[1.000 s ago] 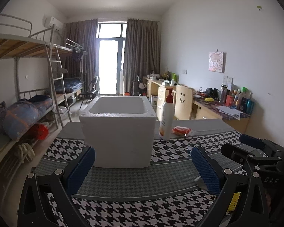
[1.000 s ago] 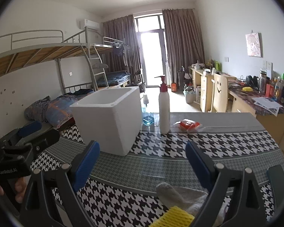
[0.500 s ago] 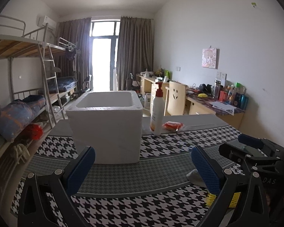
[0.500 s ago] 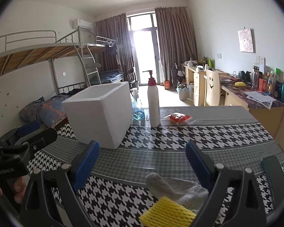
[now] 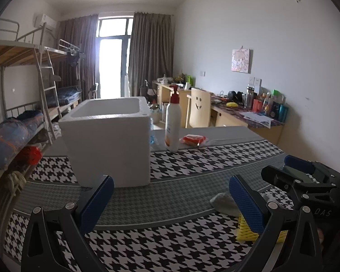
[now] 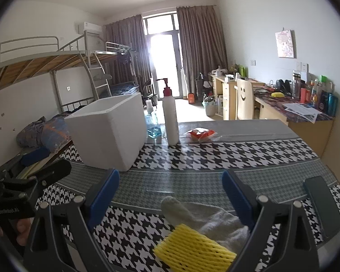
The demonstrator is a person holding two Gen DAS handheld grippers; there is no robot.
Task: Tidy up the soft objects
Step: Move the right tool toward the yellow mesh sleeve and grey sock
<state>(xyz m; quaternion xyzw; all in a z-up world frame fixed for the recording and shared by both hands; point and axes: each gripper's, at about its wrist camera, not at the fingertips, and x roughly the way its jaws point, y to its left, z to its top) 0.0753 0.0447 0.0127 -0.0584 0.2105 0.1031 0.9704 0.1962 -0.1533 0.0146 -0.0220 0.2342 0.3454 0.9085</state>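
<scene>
Nearest the near edge of the houndstooth-covered table (image 6: pixel 238 156), the right gripper (image 6: pixel 170 195) hung with its jaws spread wide and nothing between them, its blue pads (image 6: pixel 103 195) standing to either side of a pale cloth glove (image 6: pixel 206 215) and a yellow foam net sleeve (image 6: pixel 192 247) that lay overlapping, the sleeve on the glove's near end. In the left wrist view the left gripper (image 5: pixel 167 201) was likewise wide and empty, poised over bare tablecloth in front of the white foam box (image 5: pixel 108 140), with the glove (image 5: pixel 222 202) and sleeve (image 5: pixel 247 232) showing partly behind its right finger. Between the grippers and the foam box ran an open band of grey-patterned cloth, free for moving. The foam box stood open-topped toward the left half of the table, its front face square to the left gripper. Just right of the foam box, and a little farther back, a white pump bottle (image 6: pixel 170 117) with a red collar stood upright, and right of that lay a small red packet (image 6: pixel 200 133) near the far edge of the table. Behind the foam box a clear bottle with blue liquid (image 6: pixel 152 124) was partly hidden. Beyond the far edge, a chair with a smiling face (image 6: pixel 243 99) stood at a cluttered desk (image 6: pixel 306 117), and bunk beds (image 6: pixel 45 68) lined the wall left of the foam box.
</scene>
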